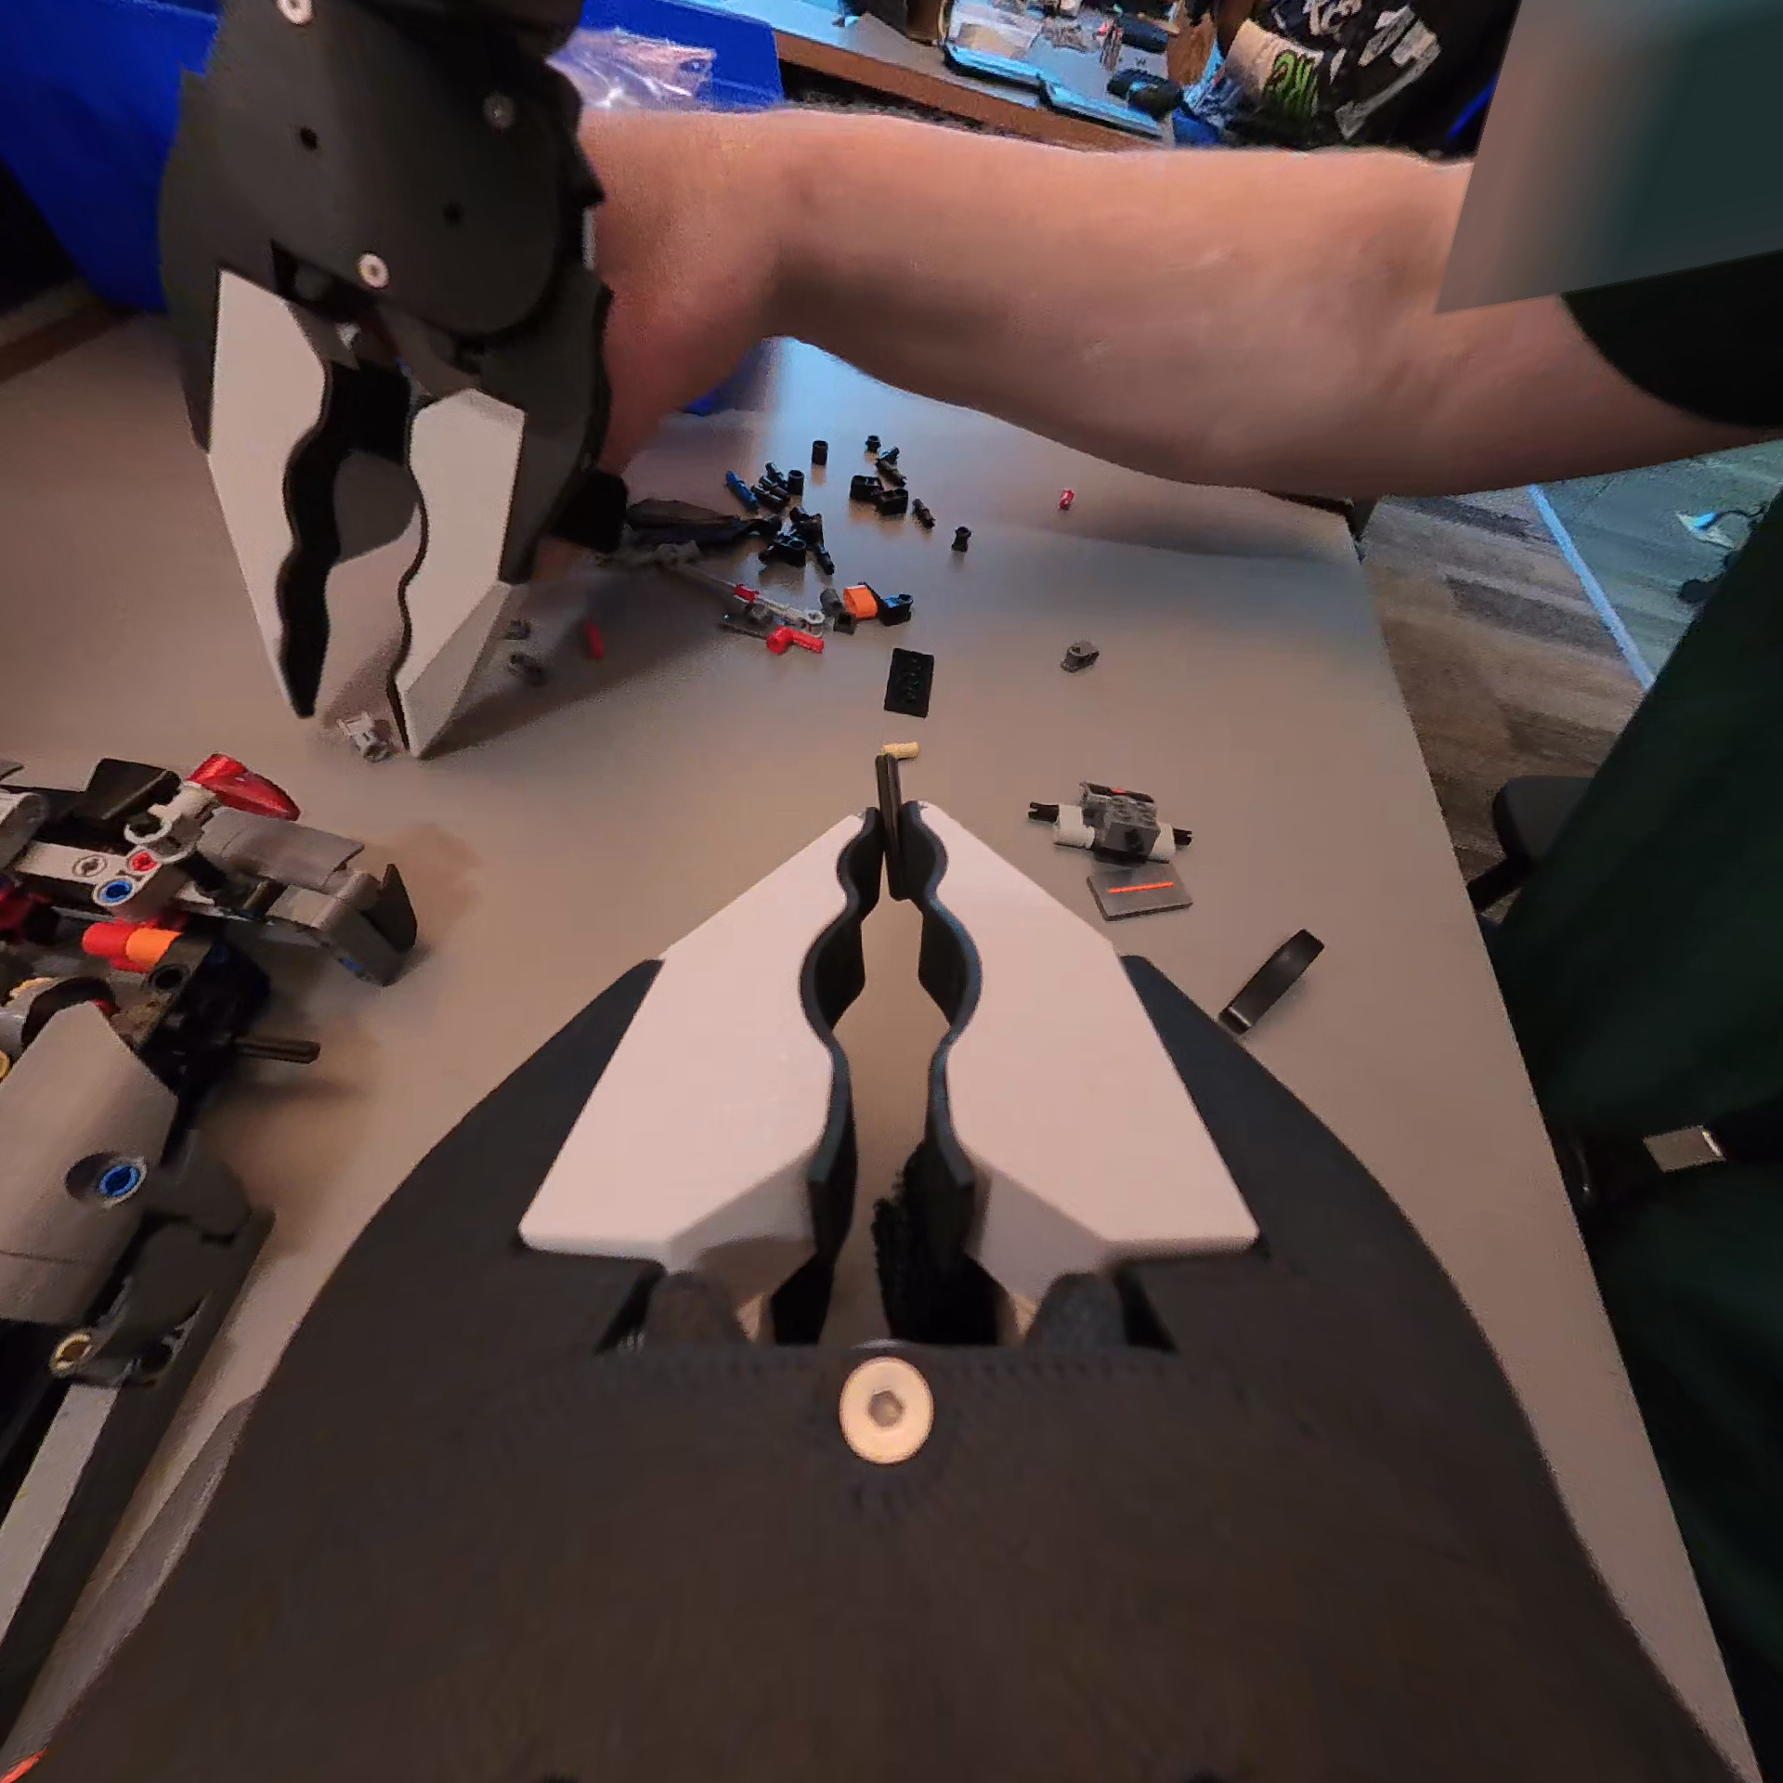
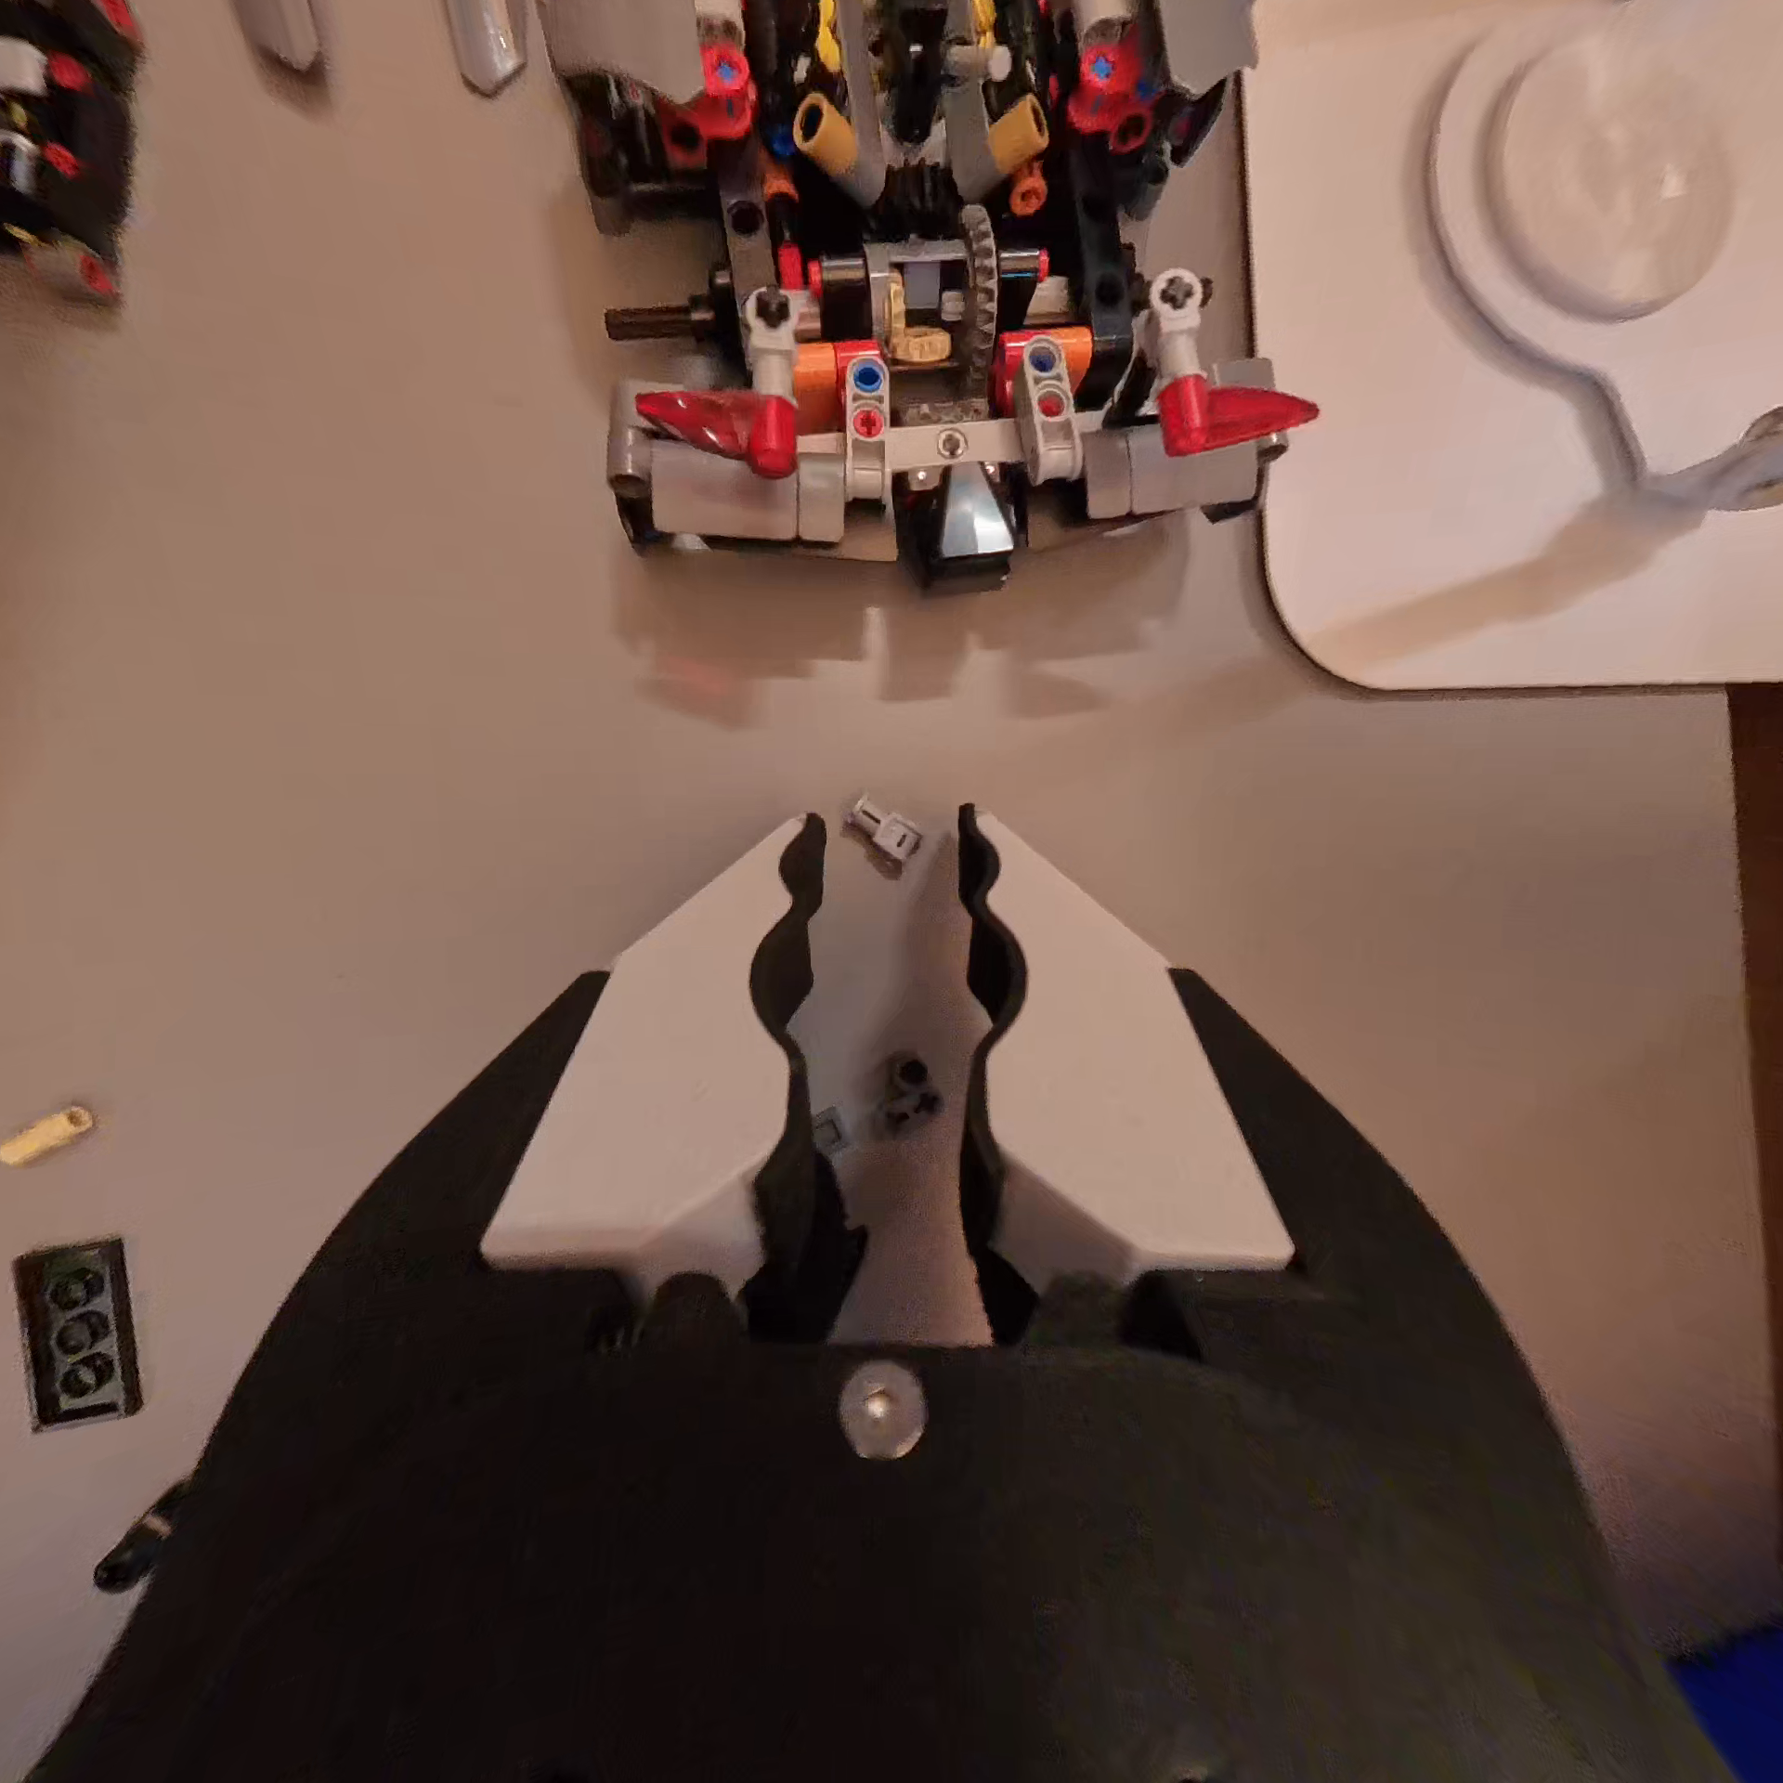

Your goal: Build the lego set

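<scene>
- Left claw (image 1: pixel 892 830) pinches a thin black rod (image 1: pixel 890 820) between its wavy black pads; the rod's lower end is hidden between them, and a small tan pin (image 1: pixel 900 749) sits at its top, how it joins unclear.
- Right claw (image 2: pixel 892 820) is spread, tips down close to the grey table (image 2: pixel 386 772); a small light-grey connector (image 2: pixel 883 832) lies on the table between the tips, touching neither.
- Lego car (image 2: pixel 941 386), half built, lies beyond the connector: grey panels, red pointed tail pieces, a dark gear, orange and yellow bits. Its far end is cut off by the frame's top.
- Left wrist view shows the same car (image 1: pixel 193 917) only from the side, cut at the left edge, and the right claw (image 1: pixel 357 714) over the connector (image 1: pixel 367 735) with a bare forearm (image 1: pixel 1061 289) behind.
- Only the left wrist view shows the loose pile of small black, blue and red parts (image 1: pixel 820 521) beyond the connector, and a small grey block assembly (image 1: pixel 1110 820) well to one side.
- Only the right wrist view shows a white moulded tray (image 2: pixel 1447 482) touching the car's side, partly cut off.
- A black flat plate with three holes (image 2: pixel 79 1331) shows in both views, well apart from the connector.
- A dark small piece (image 2: pixel 907 1095) further back between the right claw's fingers, blurred, shape hard to tell.
</scene>
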